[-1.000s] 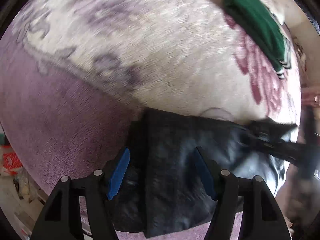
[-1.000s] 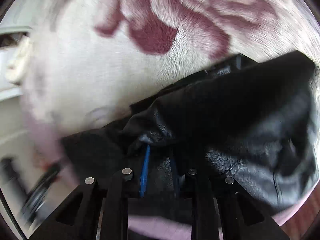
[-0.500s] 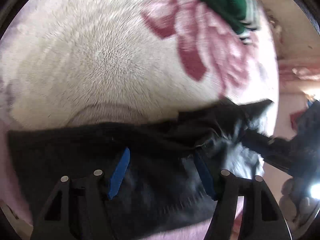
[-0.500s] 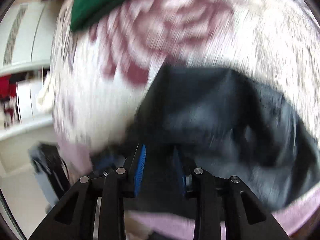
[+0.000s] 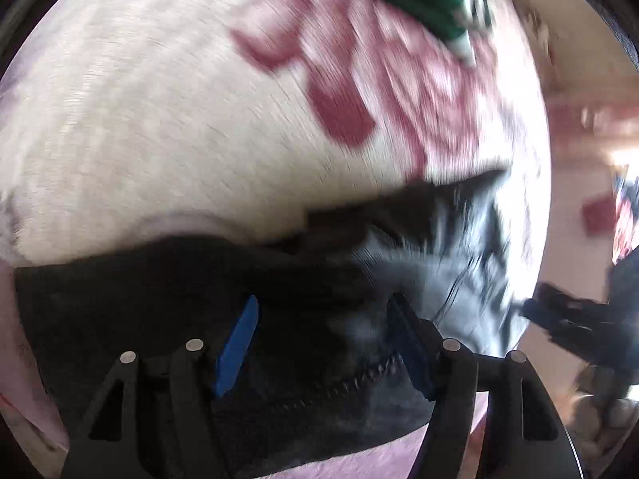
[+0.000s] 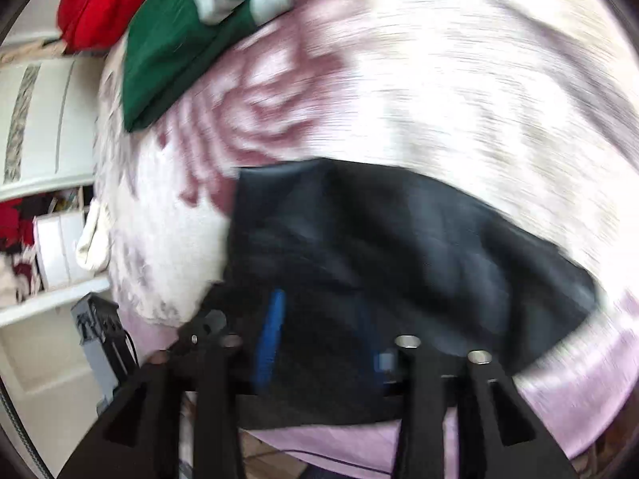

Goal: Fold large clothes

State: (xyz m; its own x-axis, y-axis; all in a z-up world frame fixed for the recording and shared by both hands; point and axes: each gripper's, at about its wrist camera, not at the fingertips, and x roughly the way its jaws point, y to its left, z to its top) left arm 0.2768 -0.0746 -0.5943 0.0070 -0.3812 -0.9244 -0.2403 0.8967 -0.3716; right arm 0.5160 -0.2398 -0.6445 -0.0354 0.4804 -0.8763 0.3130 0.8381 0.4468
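A black leather jacket [image 5: 303,299] lies folded on a fleece blanket with a rose pattern [image 5: 159,119]; it also shows in the right wrist view [image 6: 399,247]. My left gripper [image 5: 323,319] hovers over the jacket's near edge with its blue-padded jaws wide apart and nothing between them. My right gripper [image 6: 319,331] is open over the jacket's near left corner, its jaws apart. The right gripper shows blurred at the far right of the left wrist view [image 5: 571,319].
A folded green garment [image 6: 171,44] lies at the blanket's far end, with a red garment [image 6: 100,0] behind it. White shelves with clutter [image 6: 40,159] stand to the left of the bed. The blanket's lilac edge [image 6: 559,391] hangs near me.
My right gripper has opened and let go of the jacket, then pulled back. The jacket has been laid flat. Both views have swung toward the green garment.
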